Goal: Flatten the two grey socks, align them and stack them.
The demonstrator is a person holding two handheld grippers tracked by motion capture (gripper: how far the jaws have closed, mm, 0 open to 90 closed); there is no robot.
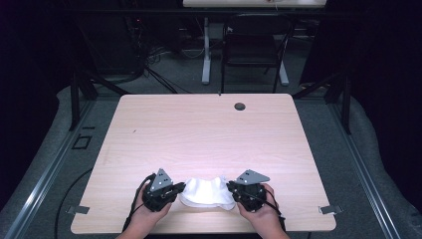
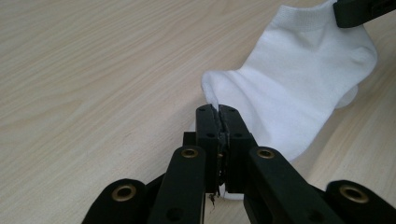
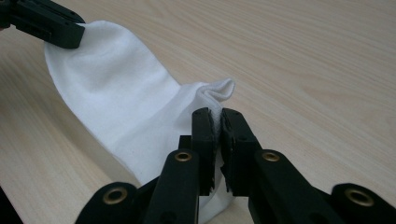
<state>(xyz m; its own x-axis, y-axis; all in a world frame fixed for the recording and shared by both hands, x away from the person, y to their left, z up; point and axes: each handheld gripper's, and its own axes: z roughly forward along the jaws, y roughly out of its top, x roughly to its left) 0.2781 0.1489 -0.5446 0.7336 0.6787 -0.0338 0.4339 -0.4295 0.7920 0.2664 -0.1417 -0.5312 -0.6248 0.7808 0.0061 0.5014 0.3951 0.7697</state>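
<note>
A white ankle sock (image 1: pixel 206 191) lies stretched between my two grippers near the front edge of the table. My left gripper (image 1: pixel 175 189) is shut on the sock's left end; in the left gripper view its jaws (image 2: pixel 218 111) pinch the edge of the sock (image 2: pixel 299 88). My right gripper (image 1: pixel 233 189) is shut on the right end; in the right gripper view its jaws (image 3: pixel 215 116) clamp the folded cuff of the sock (image 3: pixel 121 107). The other gripper's jaw tip shows at the far end of the sock in each gripper view.
The light wooden table (image 1: pixel 199 129) has a round cable grommet (image 1: pixel 240 106) near its far edge. A black chair (image 1: pixel 251 47) and a white desk leg (image 1: pixel 206 55) stand on the floor beyond the table.
</note>
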